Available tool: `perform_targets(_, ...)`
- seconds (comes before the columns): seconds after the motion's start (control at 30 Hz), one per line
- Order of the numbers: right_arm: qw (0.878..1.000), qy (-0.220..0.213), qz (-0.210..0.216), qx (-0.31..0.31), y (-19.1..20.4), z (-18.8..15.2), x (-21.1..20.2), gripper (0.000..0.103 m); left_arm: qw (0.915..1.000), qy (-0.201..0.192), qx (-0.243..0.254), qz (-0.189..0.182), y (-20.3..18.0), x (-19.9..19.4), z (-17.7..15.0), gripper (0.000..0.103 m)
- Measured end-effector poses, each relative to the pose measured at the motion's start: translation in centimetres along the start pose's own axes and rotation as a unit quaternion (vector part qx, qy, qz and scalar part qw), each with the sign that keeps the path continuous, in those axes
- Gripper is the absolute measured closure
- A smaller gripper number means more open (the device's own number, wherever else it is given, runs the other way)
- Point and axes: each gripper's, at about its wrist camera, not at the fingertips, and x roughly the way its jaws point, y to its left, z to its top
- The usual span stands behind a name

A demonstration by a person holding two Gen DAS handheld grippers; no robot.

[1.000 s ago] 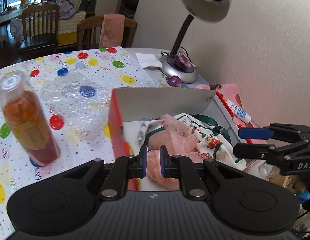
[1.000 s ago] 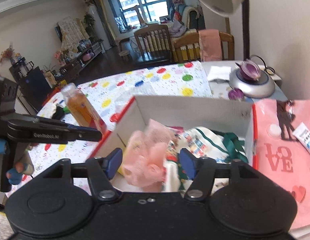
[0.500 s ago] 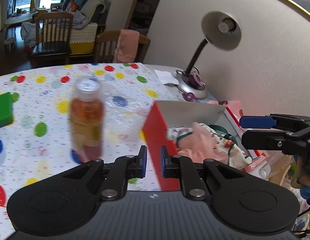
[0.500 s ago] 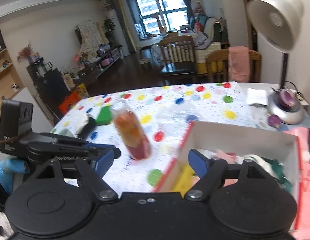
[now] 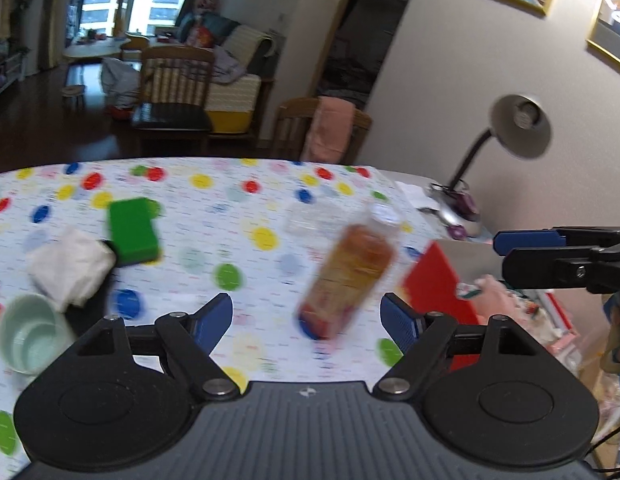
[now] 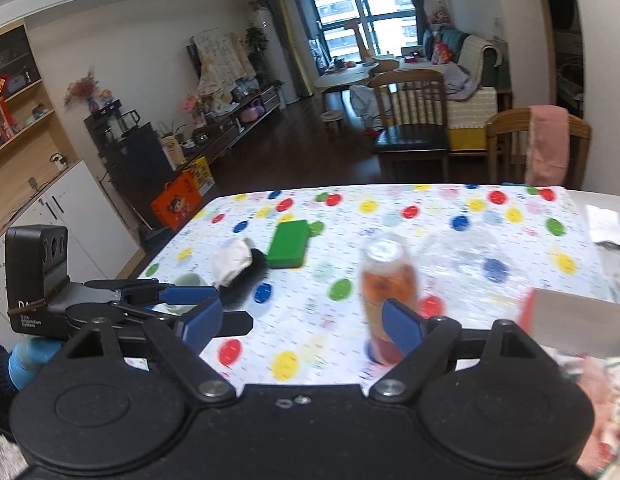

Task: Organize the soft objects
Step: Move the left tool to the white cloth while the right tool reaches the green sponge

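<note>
My left gripper (image 5: 305, 320) hovers over the spotted tablecloth, its jaws opening wide with nothing between them. My right gripper (image 6: 301, 320) is also opening and empty; it shows side-on at the right edge of the left wrist view. A crumpled white cloth (image 5: 69, 268) (image 6: 231, 262) lies on a black soft item (image 6: 249, 276) beside a green block (image 5: 133, 230) (image 6: 289, 242), ahead and to the left. The red box (image 5: 430, 280) at the right holds a pink cloth (image 5: 494, 292) and a printed cloth.
An orange-filled bottle (image 5: 350, 272) (image 6: 388, 284) stands between the grippers and the box. Clear bubble wrap (image 6: 458, 256) lies behind it. A mint cup (image 5: 29, 336) sits near left, a desk lamp (image 5: 518, 128) far right. Chairs line the table's far edge.
Both grippers pulled back from the box and swung left over the table. The left jaws went from shut to wide open, and the right jaws widened. The pink cloth stays in the box.
</note>
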Motion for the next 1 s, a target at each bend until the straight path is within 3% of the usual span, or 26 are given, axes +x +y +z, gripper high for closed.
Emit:
perform_targets(0.5,0.999,0.036,-0.002,-0.041,7.5,7.5,11.4,0.003,0.9936,-0.010,-0.058,0.096,15.8,-3.0,4.6,0.018)
perform_targets(0.87,0.994,0.090,-0.029,-0.046,7.1,9.8,22.1,0.002,0.9809,0.043,-0.114,0.152,24.4,2.0,7.1,0.017)
perform_targets(1.0,0.991,0.113,-0.042,-0.051,6.4,9.8,25.9,0.002,0.9746,0.064,-0.155,0.149,27.1,4.2,8.0,0.017)
